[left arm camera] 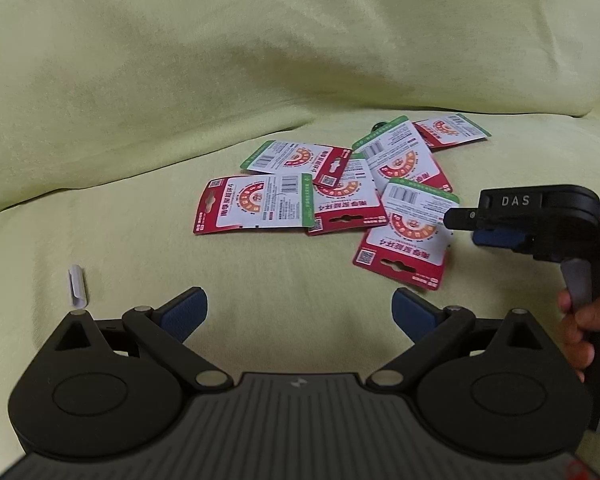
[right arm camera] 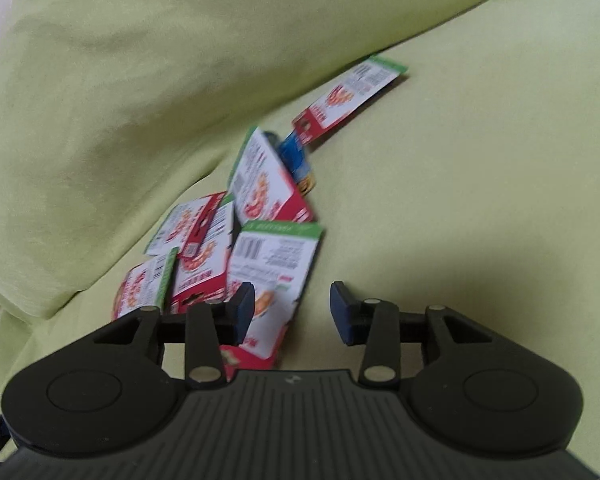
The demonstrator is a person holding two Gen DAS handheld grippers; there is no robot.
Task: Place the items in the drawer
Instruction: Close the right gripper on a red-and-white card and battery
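Several red, white and green packet cards [left arm camera: 331,184] lie overlapped on a yellow-green cushioned seat [left arm camera: 180,240]. My left gripper [left arm camera: 300,314] hovers open in front of them, with nothing between its blue pads. The right gripper [left arm camera: 465,226] comes in from the right, just over the nearest card [left arm camera: 407,236]. In the right wrist view that gripper [right arm camera: 292,312] is open, its left pad [right arm camera: 244,312] over the nearest card [right arm camera: 276,264] and bare seat between the fingers. The other cards [right arm camera: 268,176] trail away behind it. No drawer is in view.
A small white clip-like piece [left arm camera: 77,285] lies on the seat at the left, near the left gripper's body. A blue packet [right arm camera: 298,156] lies among the far cards. The back cushion [left arm camera: 260,48] rises behind the pile. A person's hand [left arm camera: 587,320] holds the right gripper's handle.
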